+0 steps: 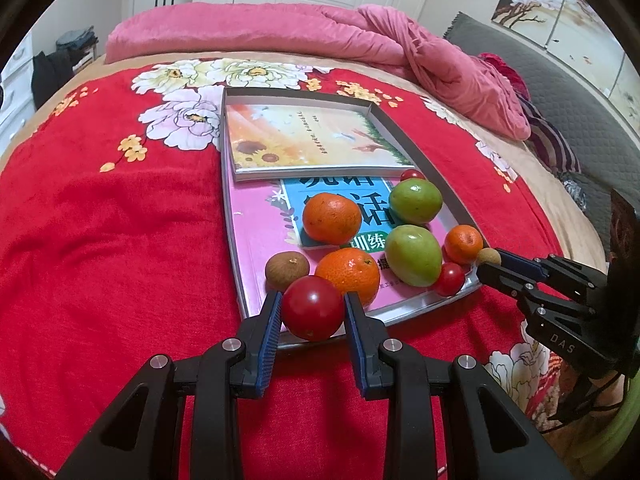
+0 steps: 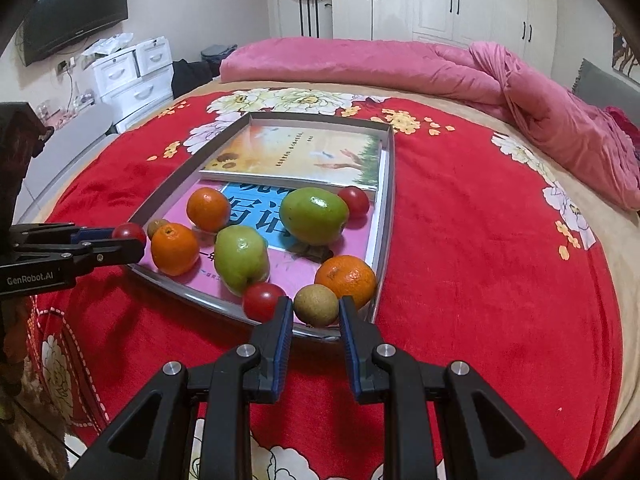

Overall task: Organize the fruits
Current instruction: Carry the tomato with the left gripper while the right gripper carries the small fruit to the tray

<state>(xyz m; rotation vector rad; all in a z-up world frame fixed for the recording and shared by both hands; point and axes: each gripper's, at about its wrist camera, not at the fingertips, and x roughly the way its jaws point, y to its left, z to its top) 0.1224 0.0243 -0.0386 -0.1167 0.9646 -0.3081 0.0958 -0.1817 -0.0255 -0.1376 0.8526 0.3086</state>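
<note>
Tray (image 1: pixel 420 156) of fruit on red floral blanket (image 1: pixel 120 220), wardrobes (image 2: pixel 452 0) behind. Left gripper (image 1: pixel 312 312) pinches tomato (image 1: pixel 313 308) at tray's near edge; right gripper (image 2: pixel 314 312) pinches longan (image 2: pixel 316 305).

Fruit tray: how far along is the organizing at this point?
Done: nothing looks grouped yet; oranges and green fruits lie mixed on the tray. In hand: the left gripper is shut on a red tomato, and the right gripper on a brown fruit, at the tray's near edge. Left: sorting everything else.
</note>
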